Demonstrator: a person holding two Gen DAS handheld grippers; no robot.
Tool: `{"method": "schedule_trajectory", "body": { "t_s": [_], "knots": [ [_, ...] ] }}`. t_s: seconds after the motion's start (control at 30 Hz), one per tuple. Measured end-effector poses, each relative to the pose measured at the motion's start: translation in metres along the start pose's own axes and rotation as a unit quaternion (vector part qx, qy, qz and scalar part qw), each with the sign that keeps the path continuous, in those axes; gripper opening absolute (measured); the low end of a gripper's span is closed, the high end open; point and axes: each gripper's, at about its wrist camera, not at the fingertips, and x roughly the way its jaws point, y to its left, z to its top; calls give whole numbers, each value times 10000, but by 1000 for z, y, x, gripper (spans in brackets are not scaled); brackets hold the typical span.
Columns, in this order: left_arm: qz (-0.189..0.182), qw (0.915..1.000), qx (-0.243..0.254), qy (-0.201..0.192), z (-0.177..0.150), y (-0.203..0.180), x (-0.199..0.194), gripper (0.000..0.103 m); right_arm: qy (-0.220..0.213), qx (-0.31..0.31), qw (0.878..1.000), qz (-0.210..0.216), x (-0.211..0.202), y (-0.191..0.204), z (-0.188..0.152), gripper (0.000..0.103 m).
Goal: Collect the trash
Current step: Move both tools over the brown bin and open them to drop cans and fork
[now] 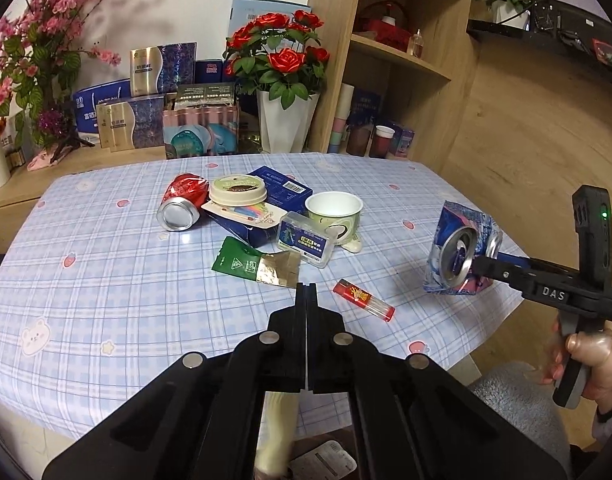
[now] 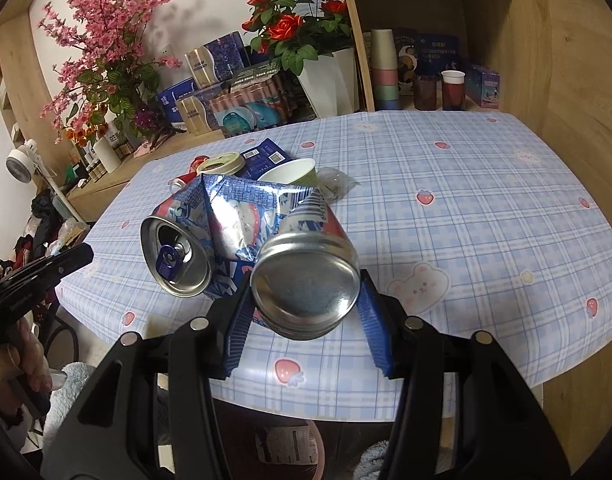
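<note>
My right gripper [image 2: 306, 316] is shut on a crushed, folded blue can [image 2: 242, 220], held above the table's near edge; it also shows in the left wrist view [image 1: 461, 256]. My left gripper [image 1: 306, 290] is shut and empty, just above the table, near a green foil packet [image 1: 256, 266] and a red lighter [image 1: 363, 300]. Further back lie a crushed red can [image 1: 182, 202], a lidded paper bowl [image 1: 238, 192], a paper cup [image 1: 334, 214], a clear plastic box [image 1: 306, 242] and a blue carton [image 1: 282, 190].
The table [image 1: 106, 280] has a blue plaid cloth. Behind it stand a white vase of red roses [image 1: 284, 120], boxes, and a wooden shelf [image 1: 401, 60] with cups. Pink blossom branches [image 1: 38, 40] fill the left. A bin shows below the table's edge [image 2: 290, 448].
</note>
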Motion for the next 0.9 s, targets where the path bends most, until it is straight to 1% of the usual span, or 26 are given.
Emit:
{"method": "schedule_trajectory", "body": {
  "t_s": [0.2, 0.5, 0.7, 0.9],
  "knots": [
    [11, 9999, -47, -108, 2, 5, -13, 0, -30, -12, 10000, -17, -8, 1, -4, 52],
    [-7, 9998, -63, -213, 5, 6, -24, 0, -49, -73, 10000, 8, -11, 5, -2, 52],
    [55, 9996, -142, -243, 3, 12, -34, 0, -71, -91, 9999, 49, -13, 8, -3, 52],
    [158, 9991, -281, -293, -2, 24, -53, 0, -29, -135, 9998, 156, -15, 15, -7, 52]
  ]
}}
